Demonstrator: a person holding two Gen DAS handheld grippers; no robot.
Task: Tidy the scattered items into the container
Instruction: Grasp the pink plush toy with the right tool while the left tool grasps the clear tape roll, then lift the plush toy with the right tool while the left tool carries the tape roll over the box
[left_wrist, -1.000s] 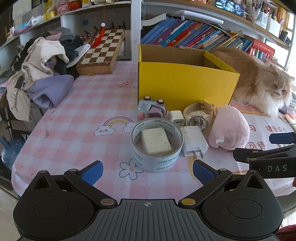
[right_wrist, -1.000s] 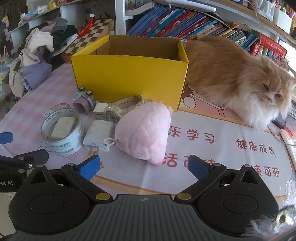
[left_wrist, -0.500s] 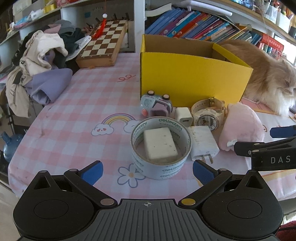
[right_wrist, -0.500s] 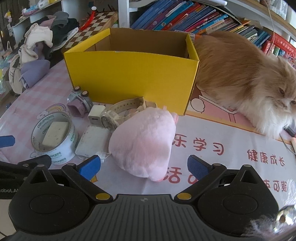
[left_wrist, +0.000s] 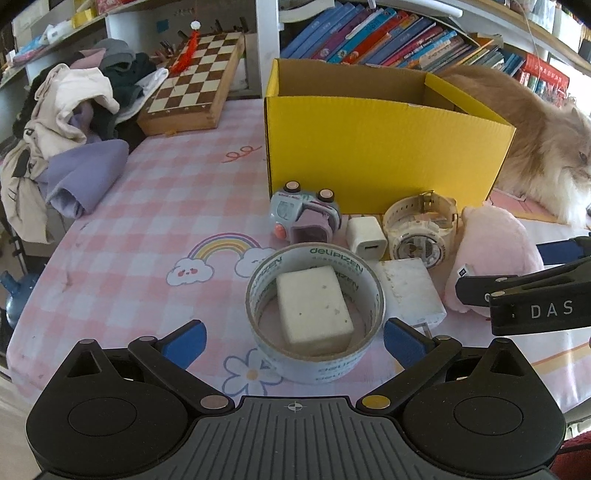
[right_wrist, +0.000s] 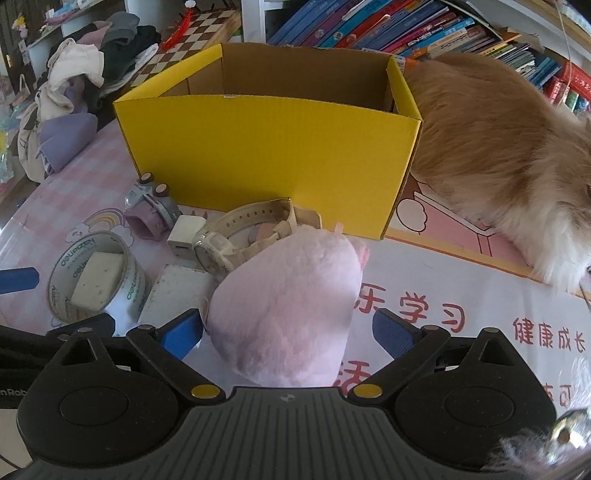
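Both grippers have closed in before the yellow box (right_wrist: 269, 147); left gripper (left_wrist: 293, 338) spread around tape roll (left_wrist: 314, 314); right gripper (right_wrist: 288, 330) spread around pink plush (right_wrist: 284, 302); pickups look imminent

Before the box (left_wrist: 380, 155) lay toy car (left_wrist: 304, 216), charger (left_wrist: 365, 238), watch (left_wrist: 419, 230) — tape roll (left_wrist: 314, 314) nearer still; cat (right_wrist: 498, 147) right of it.

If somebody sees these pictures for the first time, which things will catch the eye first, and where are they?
The bright yellow box stands open at the middle of the table, and a large fluffy orange cat lies right beside it. In front of the box, a pink plush toy sits between the open right gripper's fingers, beside a tape roll.
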